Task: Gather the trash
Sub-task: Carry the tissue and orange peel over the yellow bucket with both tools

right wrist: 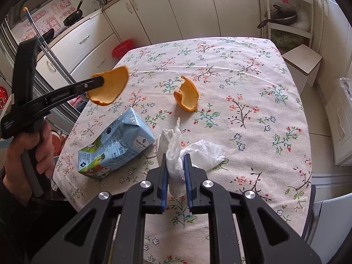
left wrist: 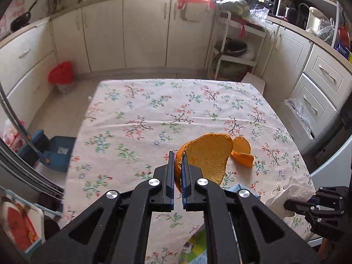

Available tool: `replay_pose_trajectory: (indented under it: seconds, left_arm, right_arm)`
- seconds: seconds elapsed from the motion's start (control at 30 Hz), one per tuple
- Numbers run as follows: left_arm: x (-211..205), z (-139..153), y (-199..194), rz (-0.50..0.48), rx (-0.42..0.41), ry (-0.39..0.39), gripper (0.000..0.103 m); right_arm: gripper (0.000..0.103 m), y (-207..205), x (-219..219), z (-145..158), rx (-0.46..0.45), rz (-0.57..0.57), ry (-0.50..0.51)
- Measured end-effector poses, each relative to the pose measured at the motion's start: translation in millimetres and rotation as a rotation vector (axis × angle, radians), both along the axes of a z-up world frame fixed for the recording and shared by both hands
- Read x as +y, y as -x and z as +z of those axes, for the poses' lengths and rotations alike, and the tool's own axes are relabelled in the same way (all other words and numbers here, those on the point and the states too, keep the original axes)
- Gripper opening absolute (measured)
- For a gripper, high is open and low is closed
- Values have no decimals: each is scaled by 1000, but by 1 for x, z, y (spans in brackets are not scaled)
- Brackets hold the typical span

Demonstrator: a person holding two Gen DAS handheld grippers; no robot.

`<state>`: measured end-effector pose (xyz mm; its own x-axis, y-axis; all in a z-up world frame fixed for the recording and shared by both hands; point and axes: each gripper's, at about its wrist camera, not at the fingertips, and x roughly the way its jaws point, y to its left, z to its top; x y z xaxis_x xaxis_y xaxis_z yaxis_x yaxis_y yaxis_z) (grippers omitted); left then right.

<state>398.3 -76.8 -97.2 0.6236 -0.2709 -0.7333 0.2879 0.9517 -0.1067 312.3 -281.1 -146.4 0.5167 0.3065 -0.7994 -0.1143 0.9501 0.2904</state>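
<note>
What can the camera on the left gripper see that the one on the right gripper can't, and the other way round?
Only the left view shows a blue bin on the floor beside the table. Only the right view shows the hand holding the left gripper, and the whole milk carton. Both show the floral tablecloth, the peel clamped in the left gripper, the second peel lying loose, the tissue clamped in the right gripper, and the red bin.

The table (right wrist: 253,132) is covered with a floral cloth. An orange peel piece (right wrist: 187,96), a flattened blue milk carton (right wrist: 114,147) and a crumpled white tissue (right wrist: 198,151) lie on it.
</note>
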Motion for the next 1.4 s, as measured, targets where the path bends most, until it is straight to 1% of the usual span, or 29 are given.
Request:
replay_pose_trajectory:
  seconds: [0.2,0.47,0.57,0.7,0.8,0.9,1.1,1.4]
  left_arm:
    - [22,18,37,32,-81,-32,5]
    - [45,36,93,54,-130,-40,5]
    - [51,37,114,56,-133,-46,5]
    - [57,36,141,57,-129,-45,5]
    - [61,35,157,59,-122,-39,5]
    - [66,33,172,60,-118,-34,5]
    - [72,26,194,62,-101,-27,5]
    - [73,15,222,62,-68,-7,5]
  right_arm:
    - [16,6,5,8,-39,-2,-31]
    - [16,26,14,30,-132,3,-125]
    - [16,38,21,33,-150,9,-156]
    - [16,61,37,27,-155,30,-185]
    - [16,78,47,25,-173,46,-174]
    - [16,93,52,25,-191,52,-186]
    - [16,117,51,19,-192,34,-217]
    - [16,141,51,12,-180,20,-249]
